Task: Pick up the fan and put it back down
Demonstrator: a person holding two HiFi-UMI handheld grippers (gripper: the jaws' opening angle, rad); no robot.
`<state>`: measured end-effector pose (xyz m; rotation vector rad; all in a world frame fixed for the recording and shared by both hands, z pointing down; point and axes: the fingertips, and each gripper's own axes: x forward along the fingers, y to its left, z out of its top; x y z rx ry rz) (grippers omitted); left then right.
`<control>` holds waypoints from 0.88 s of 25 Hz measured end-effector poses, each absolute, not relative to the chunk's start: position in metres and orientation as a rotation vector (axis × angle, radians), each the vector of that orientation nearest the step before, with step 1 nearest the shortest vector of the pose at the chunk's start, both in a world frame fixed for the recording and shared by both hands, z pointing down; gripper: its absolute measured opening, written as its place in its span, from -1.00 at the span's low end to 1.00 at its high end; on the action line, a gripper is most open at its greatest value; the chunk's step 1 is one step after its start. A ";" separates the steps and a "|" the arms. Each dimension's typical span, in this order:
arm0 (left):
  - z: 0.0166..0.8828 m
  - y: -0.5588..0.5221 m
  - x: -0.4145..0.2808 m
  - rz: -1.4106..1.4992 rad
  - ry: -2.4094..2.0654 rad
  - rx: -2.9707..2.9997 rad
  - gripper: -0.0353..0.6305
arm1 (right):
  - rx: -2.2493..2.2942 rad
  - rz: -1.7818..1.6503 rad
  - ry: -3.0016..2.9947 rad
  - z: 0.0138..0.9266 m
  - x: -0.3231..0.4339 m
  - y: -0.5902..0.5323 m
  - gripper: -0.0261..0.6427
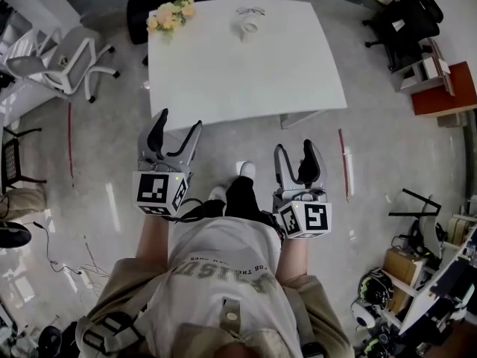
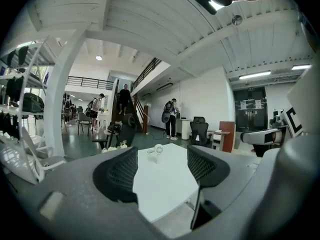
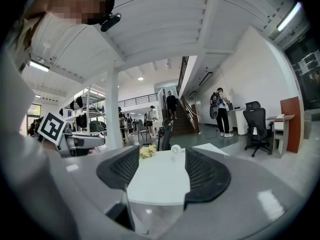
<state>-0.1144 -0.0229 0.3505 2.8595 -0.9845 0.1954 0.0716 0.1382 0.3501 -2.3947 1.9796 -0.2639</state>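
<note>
Bright, even indoor light comes from ceiling strip lights point(image 2: 255, 75). The white table point(image 1: 298, 73) is almost washed out, the glossy floor point(image 1: 112, 203) shows pale glare, and shadows are soft. Both gripper views bulge, with black rounded corners.

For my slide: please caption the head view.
Left gripper and right gripper, both open, face a white table with fan and flowers.

1. A white table point(image 1: 298, 73) stands on the pale floor point(image 1: 97, 170) — a bunch of yellow and cream flowers point(image 1: 170, 15) lies at its far left corner.
2. A white office chair point(image 1: 63, 58) stands well apart to the table's left.
3. Black office chairs point(image 1: 406, 17) crowd the far right, near a red-brown cabinet point(image 1: 447, 92).
4. A staircase point(image 3: 186, 121) rises in the background — a person point(image 3: 221, 111) stands beside it.
</note>
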 end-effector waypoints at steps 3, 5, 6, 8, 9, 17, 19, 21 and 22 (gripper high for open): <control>0.363 -0.032 -0.103 0.222 -1.008 2.832 0.07 | -2.370 -0.297 2.029 0.362 0.082 0.122 -0.12; 0.370 -0.040 -0.097 0.236 -1.037 2.803 0.07 | -2.348 -0.318 2.069 0.370 0.090 0.110 -0.12; 0.371 -0.045 -0.093 0.238 -1.053 2.792 0.07 | -2.336 -0.325 2.088 0.372 0.095 0.104 -0.12; 0.370 -0.053 -0.082 0.234 -1.083 2.779 0.07 | -2.312 -0.327 2.118 0.372 0.109 0.091 -0.12; 0.369 -0.057 -0.076 0.229 -1.096 2.775 0.07 | -2.302 -0.324 2.128 0.371 0.117 0.085 -0.12; 0.364 -0.086 -0.013 0.194 -1.188 2.750 0.07 | -2.245 -0.290 2.208 0.367 0.193 0.037 -0.11; 0.363 -0.090 0.001 0.194 -1.208 2.743 0.07 | -2.226 -0.283 2.230 0.365 0.209 0.028 -0.11; 0.362 -0.095 0.010 0.196 -1.227 2.736 0.07 | -2.206 -0.284 2.253 0.365 0.220 0.019 -0.10; 0.361 -0.097 0.013 0.196 -1.238 2.732 0.07 | -2.197 -0.285 2.265 0.365 0.224 0.015 -0.10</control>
